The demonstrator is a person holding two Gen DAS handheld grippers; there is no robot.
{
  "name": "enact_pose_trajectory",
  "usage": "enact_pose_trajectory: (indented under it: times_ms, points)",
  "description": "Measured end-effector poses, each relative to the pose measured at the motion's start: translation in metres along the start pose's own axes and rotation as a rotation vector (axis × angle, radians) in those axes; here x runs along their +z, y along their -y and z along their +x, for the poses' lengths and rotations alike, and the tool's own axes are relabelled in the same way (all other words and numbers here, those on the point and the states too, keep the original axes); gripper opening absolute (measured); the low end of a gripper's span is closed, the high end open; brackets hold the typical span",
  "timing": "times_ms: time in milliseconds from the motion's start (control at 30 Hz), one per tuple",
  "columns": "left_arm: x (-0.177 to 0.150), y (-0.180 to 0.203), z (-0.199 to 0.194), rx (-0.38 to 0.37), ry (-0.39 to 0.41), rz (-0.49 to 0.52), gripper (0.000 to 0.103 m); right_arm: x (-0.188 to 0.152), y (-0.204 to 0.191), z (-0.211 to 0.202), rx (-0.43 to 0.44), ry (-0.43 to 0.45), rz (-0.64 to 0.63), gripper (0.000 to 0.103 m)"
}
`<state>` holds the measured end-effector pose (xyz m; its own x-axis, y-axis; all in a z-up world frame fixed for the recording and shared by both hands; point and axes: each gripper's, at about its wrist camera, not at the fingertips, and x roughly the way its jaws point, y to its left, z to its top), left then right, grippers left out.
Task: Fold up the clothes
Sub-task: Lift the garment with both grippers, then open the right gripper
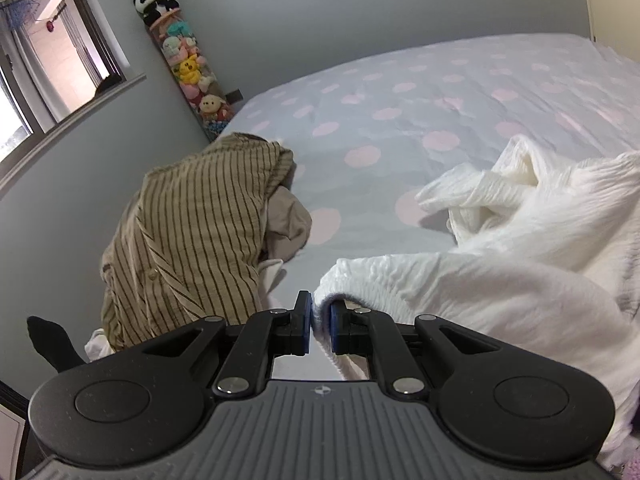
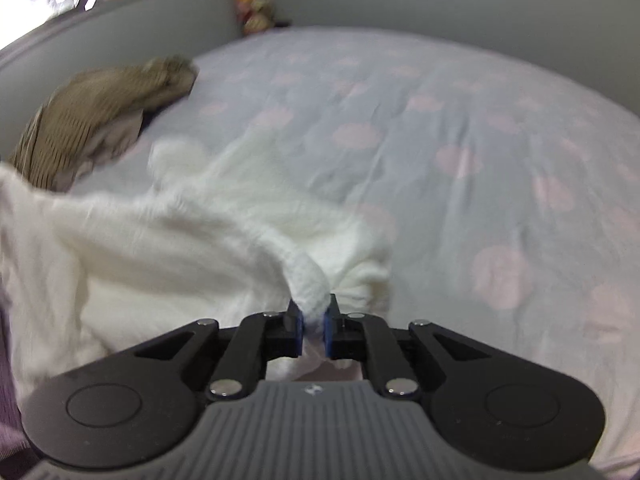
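Note:
A white ribbed knit garment [image 1: 500, 248] lies bunched on the near part of the bed. My left gripper [image 1: 321, 314] is shut on a hemmed edge of it, the cloth pinched between the blue pads. In the right wrist view the same white garment [image 2: 160, 248] stretches off to the left, and my right gripper [image 2: 313, 319] is shut on a rolled fold of it. The garment sags between the two grips.
A heap of clothes topped by a tan striped shirt [image 1: 192, 232] sits at the bed's left edge, seen too as the tan striped shirt [image 2: 92, 120]. The grey bedsheet with pink dots [image 1: 400, 128] stretches beyond. A tall tube of plush toys [image 1: 188, 68] stands by the wall near a window [image 1: 44, 60].

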<state>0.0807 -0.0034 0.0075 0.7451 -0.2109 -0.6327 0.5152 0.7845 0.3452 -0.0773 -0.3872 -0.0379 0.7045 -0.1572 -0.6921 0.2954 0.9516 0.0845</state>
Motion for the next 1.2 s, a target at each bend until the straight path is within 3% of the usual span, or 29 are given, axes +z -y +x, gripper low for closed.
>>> enact_pose_trajectory:
  times_ms: [167, 467, 567, 667, 800, 933, 1067, 1167, 1200]
  points:
    - [0.013, -0.002, -0.03, -0.068, 0.087, -0.068, 0.007, 0.023, 0.025, -0.063, -0.041, 0.167, 0.097, 0.009]
    - [0.073, 0.005, -0.125, -0.181, 0.39, -0.099, 0.007, 0.071, 0.034, -0.2, -0.26, 0.548, 0.033, 0.009]
    - [0.095, 0.005, -0.16, -0.181, 0.482, -0.098, 0.007, 0.09, 0.032, -0.246, -0.337, 0.7, 0.005, 0.009]
    - [0.109, -0.002, -0.169, -0.187, 0.482, -0.12, 0.007, 0.109, 0.029, -0.265, -0.373, 0.745, -0.056, 0.009]
    - [0.108, -0.007, -0.138, -0.159, 0.371, -0.138, 0.007, 0.12, 0.036, -0.23, -0.299, 0.634, -0.039, 0.009]
    - [0.088, -0.012, -0.078, -0.123, 0.177, -0.164, 0.007, 0.105, 0.034, -0.153, -0.197, 0.435, -0.021, 0.009]
    - [0.075, -0.017, -0.019, -0.041, 0.02, -0.167, 0.007, 0.09, 0.013, -0.072, -0.108, 0.276, -0.024, 0.01]
    - [0.069, -0.021, 0.019, 0.03, -0.058, -0.132, 0.007, 0.085, -0.005, -0.022, -0.095, 0.187, -0.06, 0.029]
    - [0.067, -0.022, 0.03, 0.041, -0.082, -0.125, 0.007, 0.085, -0.01, -0.011, -0.094, 0.162, -0.06, 0.031]
